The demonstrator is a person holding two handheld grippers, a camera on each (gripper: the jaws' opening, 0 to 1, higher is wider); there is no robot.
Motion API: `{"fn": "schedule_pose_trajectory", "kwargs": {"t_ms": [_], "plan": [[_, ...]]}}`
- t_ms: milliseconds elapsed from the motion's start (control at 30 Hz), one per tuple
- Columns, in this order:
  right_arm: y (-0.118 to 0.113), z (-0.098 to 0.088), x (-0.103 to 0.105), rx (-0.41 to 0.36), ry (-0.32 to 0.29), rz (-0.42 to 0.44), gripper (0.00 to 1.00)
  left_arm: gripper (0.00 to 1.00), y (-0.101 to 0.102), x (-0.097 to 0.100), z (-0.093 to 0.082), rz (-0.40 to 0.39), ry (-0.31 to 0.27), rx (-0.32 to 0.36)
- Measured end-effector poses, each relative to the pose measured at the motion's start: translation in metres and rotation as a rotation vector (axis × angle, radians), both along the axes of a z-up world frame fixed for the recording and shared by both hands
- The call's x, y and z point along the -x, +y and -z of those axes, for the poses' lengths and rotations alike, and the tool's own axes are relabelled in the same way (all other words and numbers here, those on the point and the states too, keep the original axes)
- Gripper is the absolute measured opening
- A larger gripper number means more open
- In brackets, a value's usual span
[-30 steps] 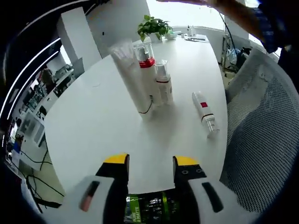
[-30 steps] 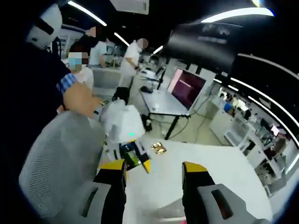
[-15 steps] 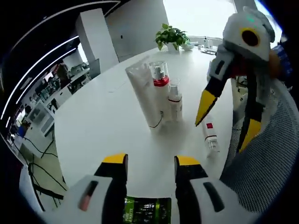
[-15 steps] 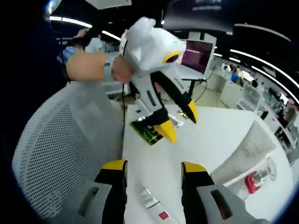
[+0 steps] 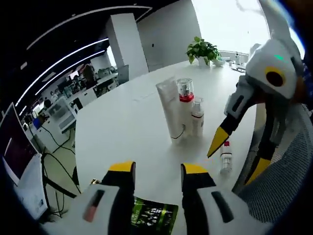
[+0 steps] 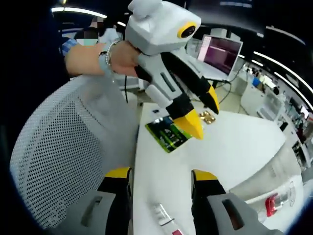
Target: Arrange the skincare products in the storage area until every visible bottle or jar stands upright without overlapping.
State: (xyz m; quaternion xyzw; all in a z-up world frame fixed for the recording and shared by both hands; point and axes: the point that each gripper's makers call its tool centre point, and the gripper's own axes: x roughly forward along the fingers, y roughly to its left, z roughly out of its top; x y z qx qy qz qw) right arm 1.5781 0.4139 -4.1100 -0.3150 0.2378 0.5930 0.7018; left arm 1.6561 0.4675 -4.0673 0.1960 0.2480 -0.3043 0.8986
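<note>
Tabletop (image 5: 122, 132), white and round, takes the middle of the left gripper view. A mesh chair (image 6: 54, 161) sits at the left of the right gripper view, a person's hand (image 6: 115, 58) above it. The right tool (image 5: 237, 152) comes in from the right edge of the left gripper view, yellow tips spread apart, hovering over a small bottle lying on its side (image 5: 225, 155) near the tabletop's edge. The left tool (image 5: 154, 169) sits at the bottom of its own view, tips apart, gripping nothing. Just above centre stand three products, upright and close together: a tall white tube (image 5: 171, 110), a red-collared bottle (image 5: 186, 107), a smaller pump bottle (image 5: 197, 117). A potted plant (image 5: 201, 49) stands at the top. A green packet (image 5: 154, 215) lies at the bottom between the left tool's tips. In the right gripper view the lying bottle (image 6: 164, 218) shows at the bottom.
</note>
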Motion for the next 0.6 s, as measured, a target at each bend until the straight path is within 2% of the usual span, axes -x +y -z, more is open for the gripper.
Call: {"fn": "schedule_pose_trajectory", "kwargs": {"t_ms": [67,167,600], "plan": [[-0.007,0.005,-0.001,0.033,-0.010,0.004,0.44,0.32,-0.005,0.002,0.000,0.014,0.010,0.022],[-0.012,0.004,0.000,0.030,-0.007,0.010,0.45,0.32,-0.005,0.003,0.003,0.017,0.010,-0.006],[-0.019,0.015,-0.001,0.089,-0.016,0.005,0.45,0.32,-0.001,0.005,0.013,-0.010,0.065,-0.014]]}}
